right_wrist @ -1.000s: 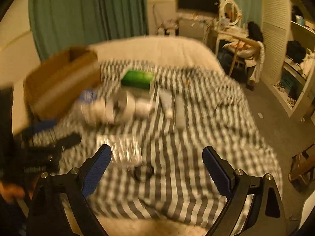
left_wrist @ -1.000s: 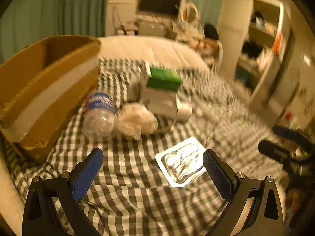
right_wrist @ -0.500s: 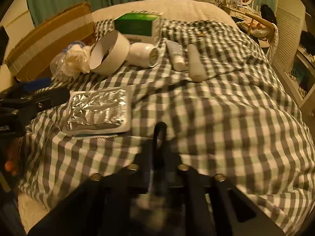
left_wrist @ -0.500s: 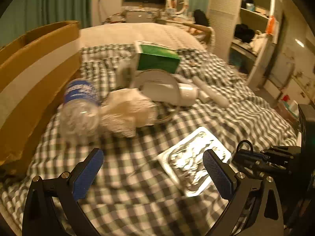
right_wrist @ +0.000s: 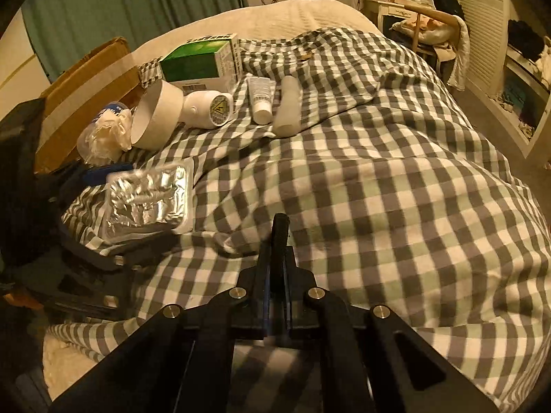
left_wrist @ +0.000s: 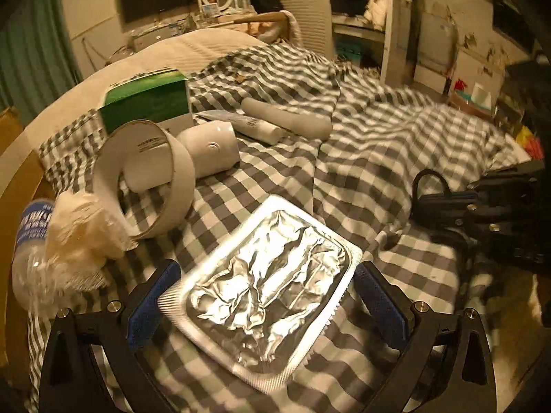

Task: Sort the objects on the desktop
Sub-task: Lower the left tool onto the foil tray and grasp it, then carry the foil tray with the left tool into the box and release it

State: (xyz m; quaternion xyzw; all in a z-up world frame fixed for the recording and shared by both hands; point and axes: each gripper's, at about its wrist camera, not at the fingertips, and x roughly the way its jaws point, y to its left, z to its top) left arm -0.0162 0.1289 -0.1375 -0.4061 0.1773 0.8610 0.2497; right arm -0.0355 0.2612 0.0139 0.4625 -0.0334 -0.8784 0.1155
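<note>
Checkered bedding is carrying a foil tray lying between the left gripper's spread fingers; the right gripper is clamping a black ring.

Foil tray on blanket, paper ring behind

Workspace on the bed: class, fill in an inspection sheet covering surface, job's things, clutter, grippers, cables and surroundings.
Surface: checked blanket over a bed, rumpled.
Job's things: foil blister pack lying flat; green box; paper ring on edge; white jar on its side; tube; grey cylinder; plastic bottle on its side with crumpled wrap against it.
Clutter: nothing seen beyond these.
Grippers: left gripper open, fingers either side of the blister pack; right gripper shut on a black loop.
Cables: nothing seen.
Surroundings: cardboard box at the bed's left edge, green curtain, shelves.
</note>
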